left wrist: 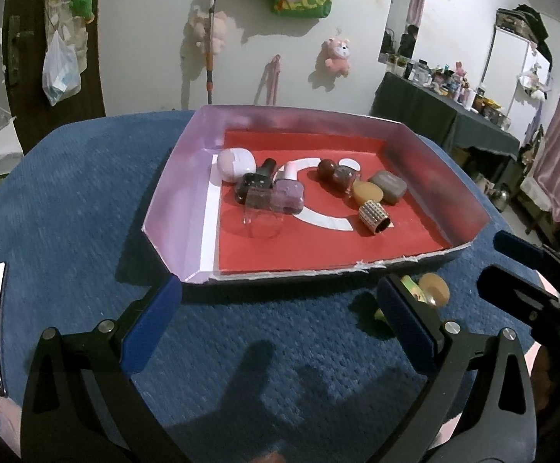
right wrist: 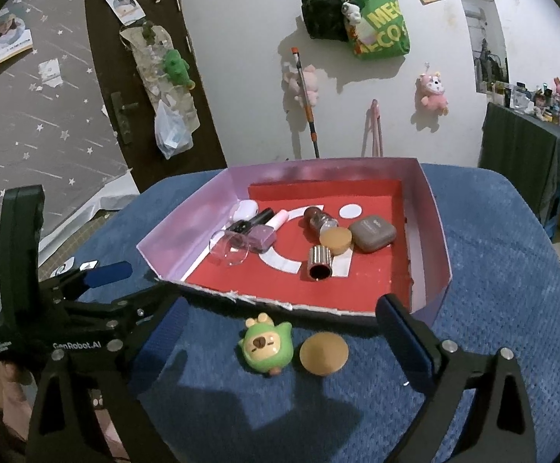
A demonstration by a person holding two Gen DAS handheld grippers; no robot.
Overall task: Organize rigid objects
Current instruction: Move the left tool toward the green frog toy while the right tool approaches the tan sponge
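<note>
The right gripper (right wrist: pixel 280 332) stands wide, empty, its pads either side of a green toy (right wrist: pixel 266 347) and a tan disc (right wrist: pixel 324 353) lying side by side on the blue cloth (right wrist: pixel 511 270), just near of the box (right wrist: pixel 440 239). The left gripper (left wrist: pixel 278 316) gapes wide too, empty, at the box's near edge. Bottles (left wrist: pixel 287 191) and cases (left wrist: pixel 389 186) lie inside.

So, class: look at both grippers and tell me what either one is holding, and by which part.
Nothing is held. The left gripper and right gripper are both open and empty; the green toy and tan cap lie untouched on the blue cloth.
</note>
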